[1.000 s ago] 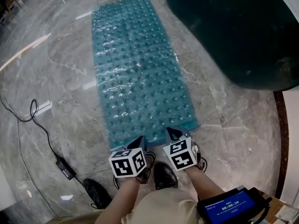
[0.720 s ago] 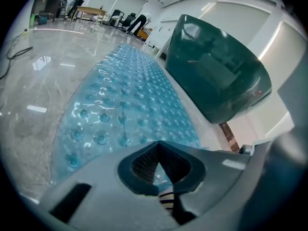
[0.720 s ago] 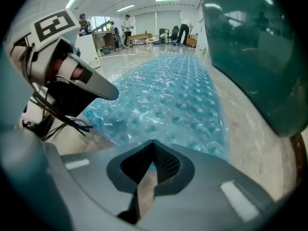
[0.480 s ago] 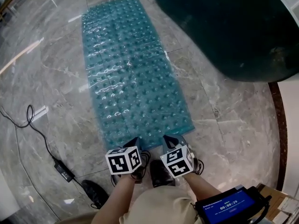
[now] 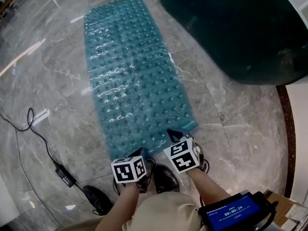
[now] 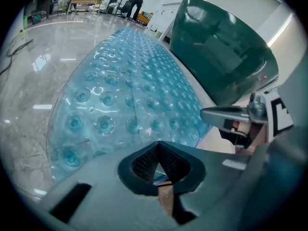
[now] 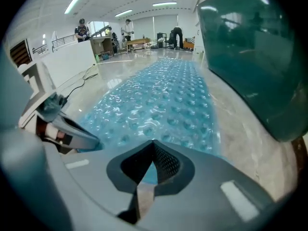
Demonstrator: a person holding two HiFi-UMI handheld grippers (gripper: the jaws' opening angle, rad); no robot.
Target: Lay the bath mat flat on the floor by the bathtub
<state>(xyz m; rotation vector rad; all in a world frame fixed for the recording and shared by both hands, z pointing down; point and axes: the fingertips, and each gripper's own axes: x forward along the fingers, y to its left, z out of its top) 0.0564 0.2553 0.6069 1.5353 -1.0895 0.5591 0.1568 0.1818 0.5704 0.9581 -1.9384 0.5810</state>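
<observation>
A translucent blue bath mat (image 5: 134, 76) with rows of bumps lies stretched out on the grey marble floor, beside the dark green bathtub (image 5: 231, 28). My left gripper (image 5: 141, 149) is shut on the mat's near edge at its left corner. My right gripper (image 5: 174, 134) is shut on the same edge, further right. In the left gripper view the mat (image 6: 130, 76) runs away from the closed jaws, with the tub (image 6: 216, 52) on its right. In the right gripper view the mat (image 7: 163, 100) lies flat ahead and the tub (image 7: 250, 52) rises at the right.
A black cable with a power brick (image 5: 65, 173) trails over the floor to the left. The person's dark shoes (image 5: 166, 177) stand just behind the mat's near edge. A device with a blue screen (image 5: 236, 211) hangs at the bottom right. People and desks (image 7: 127, 30) are far off.
My left gripper has sunk and drawn back toward the person's feet, still on the mat's corner. The right gripper sits slightly further forward than half a second ago. Both jaws stayed shut.
</observation>
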